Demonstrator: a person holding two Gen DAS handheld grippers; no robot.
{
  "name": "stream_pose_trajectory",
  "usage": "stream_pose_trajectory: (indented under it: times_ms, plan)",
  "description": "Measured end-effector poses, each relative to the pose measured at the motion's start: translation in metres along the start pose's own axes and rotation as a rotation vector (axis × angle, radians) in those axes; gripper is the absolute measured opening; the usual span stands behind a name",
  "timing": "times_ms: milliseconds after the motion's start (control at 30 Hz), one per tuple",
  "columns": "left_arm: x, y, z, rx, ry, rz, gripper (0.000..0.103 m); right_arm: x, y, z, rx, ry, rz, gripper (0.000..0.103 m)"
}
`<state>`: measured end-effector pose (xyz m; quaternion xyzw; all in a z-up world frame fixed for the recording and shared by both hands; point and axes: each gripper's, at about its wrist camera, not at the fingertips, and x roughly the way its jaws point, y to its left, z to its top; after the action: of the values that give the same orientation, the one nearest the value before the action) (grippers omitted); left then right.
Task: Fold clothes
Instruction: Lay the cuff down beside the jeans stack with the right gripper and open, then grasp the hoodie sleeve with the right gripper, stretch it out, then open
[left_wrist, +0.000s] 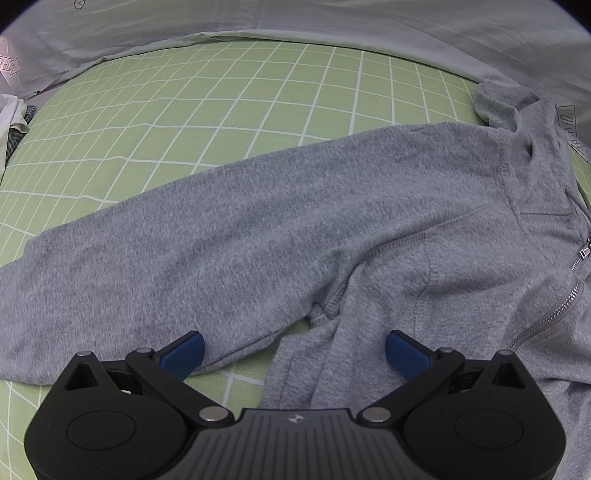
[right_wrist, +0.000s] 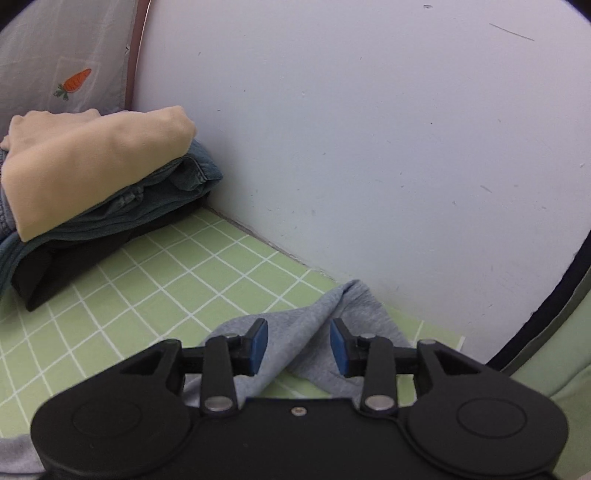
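Observation:
A grey zip-up hoodie lies flat on the green checked sheet. One sleeve stretches out to the left, and the zipper runs along the right edge. My left gripper hangs open wide just above the armpit seam, its blue pads clear of the cloth. In the right wrist view a bunched end of the grey hoodie lies near the wall. My right gripper stands partly open over it. A ridge of cloth runs between the pads, which do not press on it.
A stack of folded clothes, beige on top of denim and black, sits in the corner by the white wall. White bedding borders the far side of the sheet. Crumpled clothing shows at the left edge.

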<state>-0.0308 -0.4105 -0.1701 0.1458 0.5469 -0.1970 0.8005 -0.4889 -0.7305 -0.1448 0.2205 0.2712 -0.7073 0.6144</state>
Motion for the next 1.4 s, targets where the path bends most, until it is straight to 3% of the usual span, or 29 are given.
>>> stream_pose_trajectory:
  times_ms: [100, 233, 300, 367, 700, 833, 900, 933, 967, 1100, 1300, 1400]
  plan:
    - [0.000, 0.000, 0.001, 0.001, 0.002, -0.001, 0.103, 0.004, 0.008, -0.015, 0.086, 0.088, 0.154, 0.034]
    - [0.000, 0.000, 0.001, 0.003, 0.003, -0.001, 0.103, 0.012, 0.021, -0.021, 0.133, 0.152, 0.217, 0.030]
    - [0.000, 0.000, 0.000, 0.003, 0.001, -0.002, 0.103, 0.016, 0.025, -0.019, 0.142, 0.178, 0.219, 0.020]
    - [0.000, 0.000, -0.001, 0.003, 0.000, -0.002, 0.103, 0.019, 0.027, -0.012, 0.141, 0.174, 0.232, 0.001]
    - [-0.001, -0.001, -0.001, 0.001, -0.001, -0.001, 0.103, 0.031, 0.065, 0.054, 0.165, 0.024, 0.386, 0.001]
    - [-0.001, -0.001, -0.001, 0.000, -0.002, -0.001, 0.103, 0.047, 0.090, 0.055, 0.110, 0.084, 0.396, 0.004]
    - [-0.001, -0.001, -0.002, -0.002, -0.004, 0.000, 0.103, 0.040, 0.091, 0.049, 0.095, 0.073, 0.400, 0.012]
    - [-0.001, -0.001, -0.002, -0.003, -0.006, 0.000, 0.103, 0.032, 0.089, 0.044, 0.090, 0.055, 0.404, 0.027]
    - [-0.001, -0.001, -0.002, -0.004, -0.008, 0.000, 0.103, 0.023, 0.087, 0.037, 0.076, 0.038, 0.404, 0.032]
    - [-0.001, -0.001, -0.003, -0.004, -0.010, 0.000, 0.103, -0.011, 0.086, 0.006, -0.037, 0.047, 0.490, 0.015]
    - [-0.001, 0.000, -0.002, -0.001, -0.005, -0.001, 0.103, -0.054, 0.119, -0.036, -0.218, 0.139, 0.708, 0.013]
    - [-0.001, 0.000, -0.002, 0.002, -0.006, -0.003, 0.103, -0.062, 0.151, -0.052, -0.356, 0.176, 0.742, 0.013]
